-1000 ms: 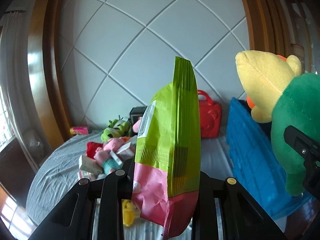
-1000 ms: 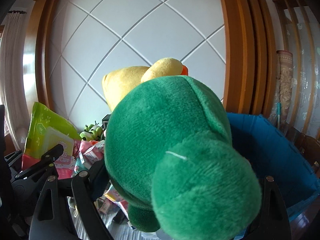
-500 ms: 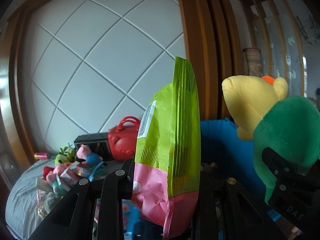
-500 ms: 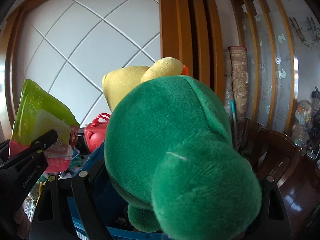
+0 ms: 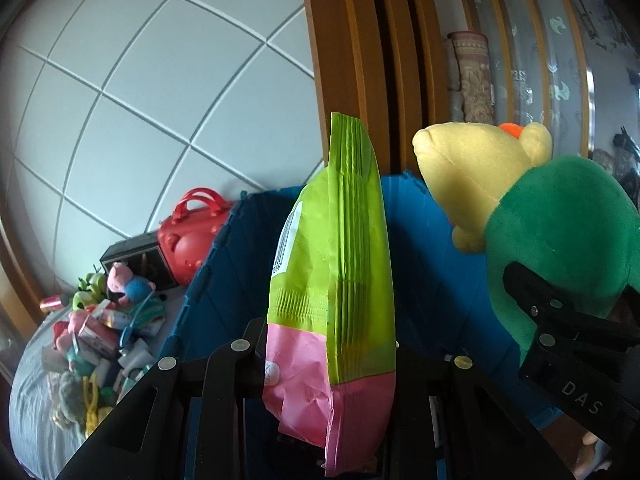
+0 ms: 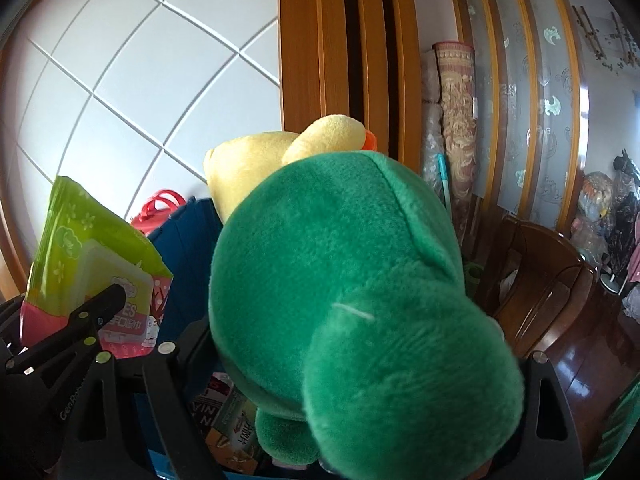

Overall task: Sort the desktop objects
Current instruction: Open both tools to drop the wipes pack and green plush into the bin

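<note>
My left gripper [image 5: 328,356] is shut on a green and pink wet-wipes pack [image 5: 340,280], held upright over the blue crate [image 5: 224,276]. The pack also shows in the right wrist view [image 6: 92,264], with the left gripper [image 6: 80,328] clamped on it. My right gripper [image 6: 348,364] is shut on a green and yellow plush toy [image 6: 344,280], which fills that view; its fingertips are hidden by the plush. The plush [image 5: 552,232] and right gripper [image 5: 568,344] show at the right of the left wrist view. The crate [image 6: 180,240] lies below both.
A pile of small toys and packets [image 5: 100,328] lies on the grey table [image 5: 32,400] left of the crate. A red case [image 5: 188,236] and a dark box [image 5: 136,256] stand at the wall. Some packets [image 6: 228,420] lie in the crate. A wooden chair [image 6: 548,292] stands right.
Both grippers have swung right with their loads, from over the table's pile to over the blue crate. The grips have not changed.
</note>
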Available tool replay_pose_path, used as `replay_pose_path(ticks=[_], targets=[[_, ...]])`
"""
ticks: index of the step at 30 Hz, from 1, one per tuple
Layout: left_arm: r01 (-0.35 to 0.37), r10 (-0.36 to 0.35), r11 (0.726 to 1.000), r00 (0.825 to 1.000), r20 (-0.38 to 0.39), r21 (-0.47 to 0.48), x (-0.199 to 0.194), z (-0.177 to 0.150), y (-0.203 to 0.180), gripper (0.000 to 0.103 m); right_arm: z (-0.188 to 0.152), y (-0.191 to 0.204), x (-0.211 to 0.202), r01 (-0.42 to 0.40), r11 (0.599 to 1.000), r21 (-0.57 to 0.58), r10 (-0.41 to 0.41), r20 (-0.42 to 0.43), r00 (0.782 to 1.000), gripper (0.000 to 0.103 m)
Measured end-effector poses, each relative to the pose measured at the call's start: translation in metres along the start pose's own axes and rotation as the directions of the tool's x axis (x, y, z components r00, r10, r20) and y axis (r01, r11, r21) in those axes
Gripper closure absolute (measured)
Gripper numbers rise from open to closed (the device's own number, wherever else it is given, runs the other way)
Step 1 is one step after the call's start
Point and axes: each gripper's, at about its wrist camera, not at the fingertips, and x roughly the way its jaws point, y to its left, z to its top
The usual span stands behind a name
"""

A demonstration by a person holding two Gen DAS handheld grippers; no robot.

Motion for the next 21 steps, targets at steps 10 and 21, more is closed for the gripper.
replay_pose_path(ticks=[10, 21], targets=[[0.014, -0.012, 1.0, 0.986, -0.164, 0.016, 0.053, -0.018, -0.018, 0.069, -0.028, -0.009, 0.041, 0.028, 0.999, -0.018, -0.03, -0.144, 0.989, 0.015], [0.016, -0.012, 1.0, 0.99, -0.138, 0.027, 0.05, -0.022, -0.018, 0.033, -0.039, -0.007, 0.046, 0.034, 0.999, -0.006, -0.035, -0.178, 0.983, 0.004]])
